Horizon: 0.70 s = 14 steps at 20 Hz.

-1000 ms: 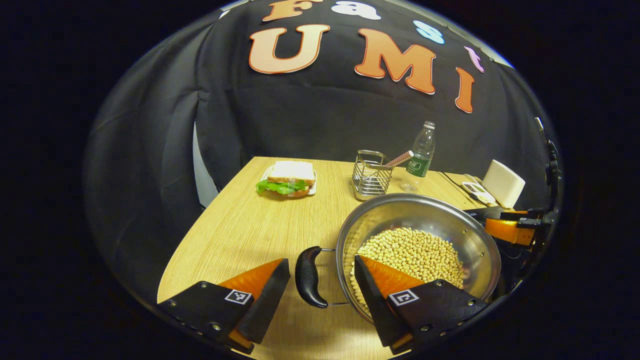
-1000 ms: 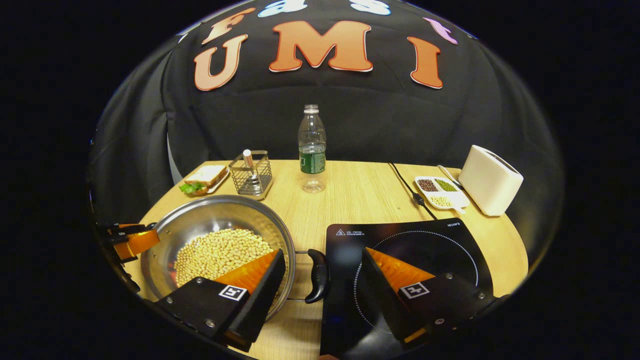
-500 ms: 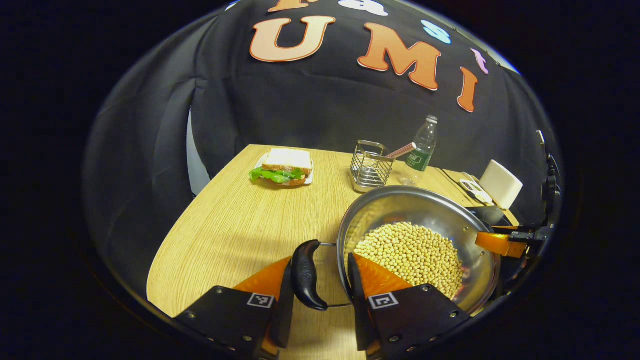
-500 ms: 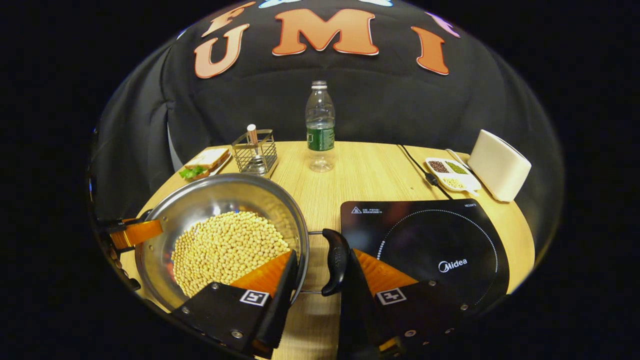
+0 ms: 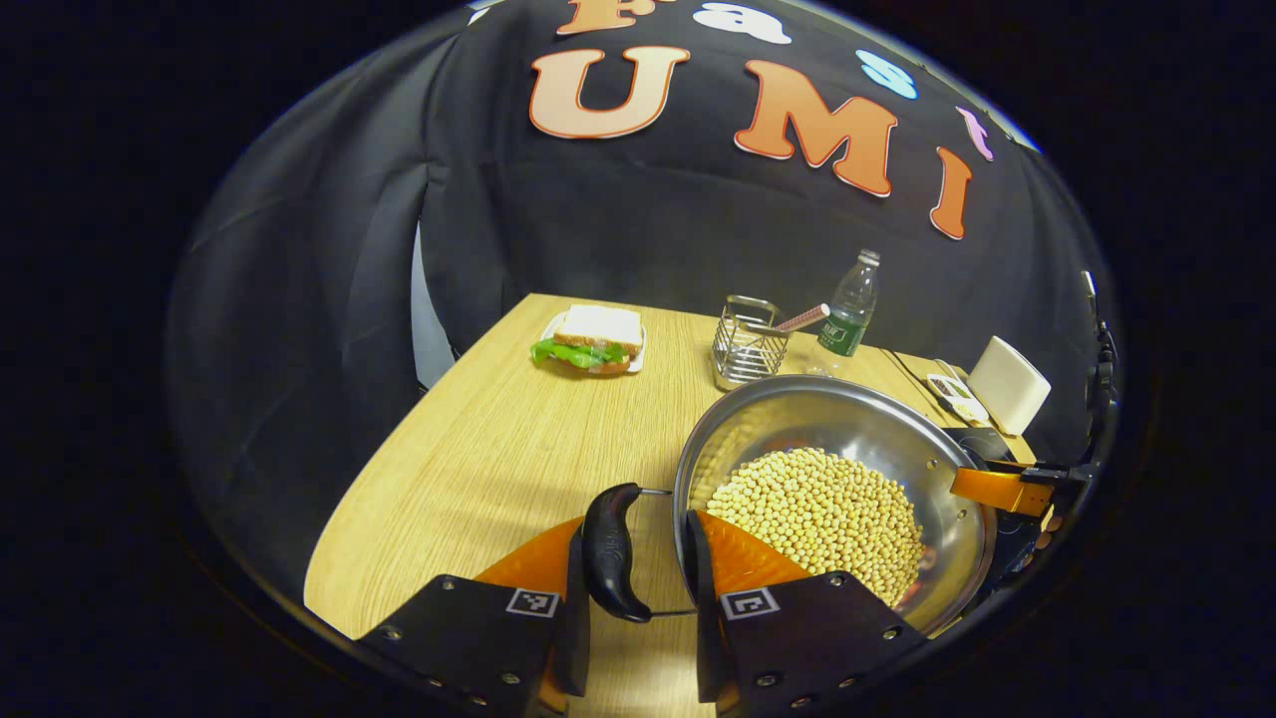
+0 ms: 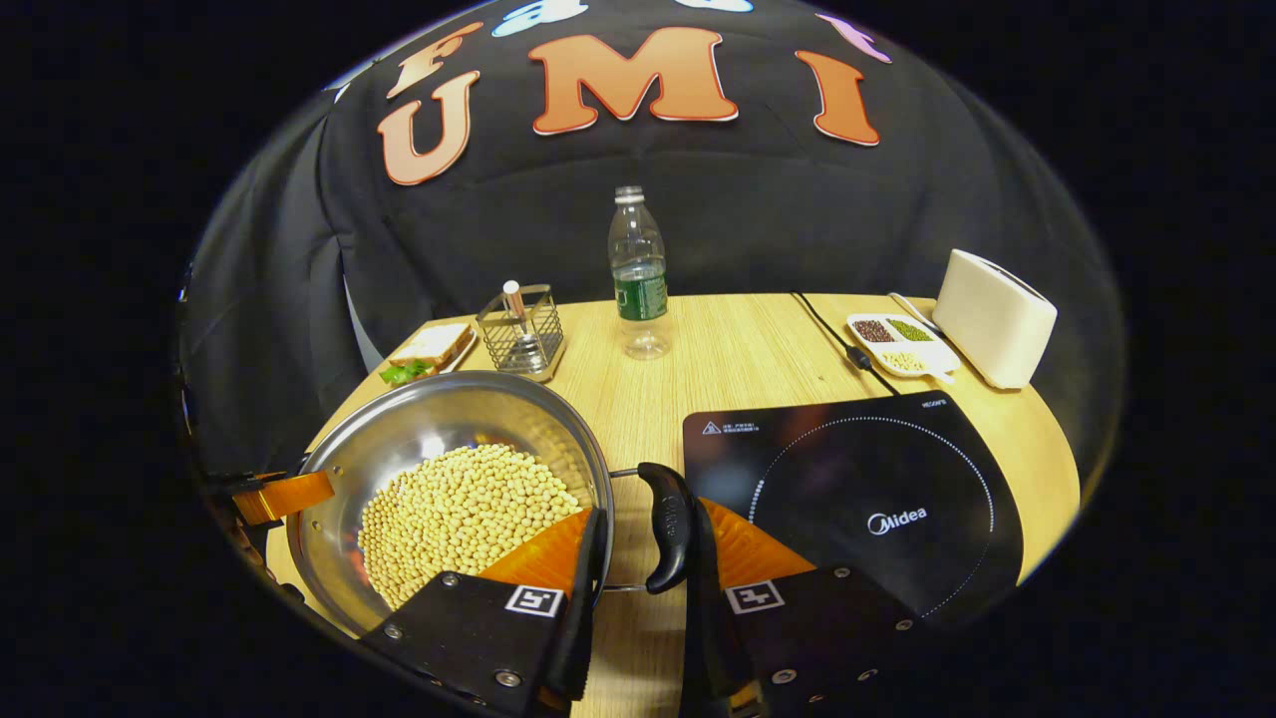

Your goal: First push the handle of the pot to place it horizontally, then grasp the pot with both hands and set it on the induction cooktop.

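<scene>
On the wooden table [image 6: 738,359] a sandwich [image 5: 590,339] on a small plate, a wire basket [image 5: 747,344] with a utensil in it, a plastic bottle [image 6: 639,274], a divided dish of beans [image 6: 902,345] and a white toaster [image 6: 994,317] are ranged along the far edge, well apart from the pot. A black cable [image 6: 837,339] is laid from the back edge toward the induction cooktop [image 6: 857,499], whose surface is seen bare, just beside the pot's right handle.

The steel pot [image 5: 847,449], filled with soybeans [image 6: 464,519], is placed left of the cooktop on the table side. The left gripper [image 5: 633,598] is closed around the pot's left black handle [image 5: 610,551], one finger outside the grip and one against the pot wall. The right gripper [image 6: 638,588] is likewise clamped about the right black handle [image 6: 670,527], a finger at each side.

Whether the pot's base is touching the table cannot be told. The near rim of the pot is hidden behind the fingers in both views, and the far gripper is cut off at each view's edge.
</scene>
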{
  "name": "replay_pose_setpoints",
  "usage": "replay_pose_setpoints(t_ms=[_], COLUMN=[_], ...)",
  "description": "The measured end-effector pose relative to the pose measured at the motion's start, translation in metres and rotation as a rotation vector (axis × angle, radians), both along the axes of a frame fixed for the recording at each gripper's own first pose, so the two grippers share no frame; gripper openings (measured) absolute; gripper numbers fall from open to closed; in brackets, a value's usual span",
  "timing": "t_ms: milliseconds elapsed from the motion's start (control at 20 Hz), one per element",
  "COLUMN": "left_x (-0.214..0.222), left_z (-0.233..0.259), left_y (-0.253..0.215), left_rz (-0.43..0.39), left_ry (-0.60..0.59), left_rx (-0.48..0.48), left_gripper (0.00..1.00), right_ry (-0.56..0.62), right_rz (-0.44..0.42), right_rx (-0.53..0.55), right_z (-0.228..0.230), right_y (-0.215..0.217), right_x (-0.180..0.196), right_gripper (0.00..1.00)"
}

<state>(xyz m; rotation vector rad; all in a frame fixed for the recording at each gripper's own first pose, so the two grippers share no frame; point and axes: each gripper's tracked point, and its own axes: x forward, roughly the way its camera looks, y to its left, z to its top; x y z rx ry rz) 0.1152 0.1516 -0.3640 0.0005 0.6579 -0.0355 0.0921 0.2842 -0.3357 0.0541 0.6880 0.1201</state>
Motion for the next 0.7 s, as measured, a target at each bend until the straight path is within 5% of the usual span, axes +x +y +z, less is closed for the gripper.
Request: replay_pose_setpoints(t_ms=[700], left_x=[-0.01], left_z=[0.063], left_y=[-0.104], left_rz=[-0.074], left_ry=[-0.052], left_rx=[0.014], left_gripper=[0.43], right_ry=[-0.072], right_rz=[-0.065], right_rx=[0.029], right_z=[0.06], right_y=[-0.093], right_x=[-0.016], right_gripper=[0.45])
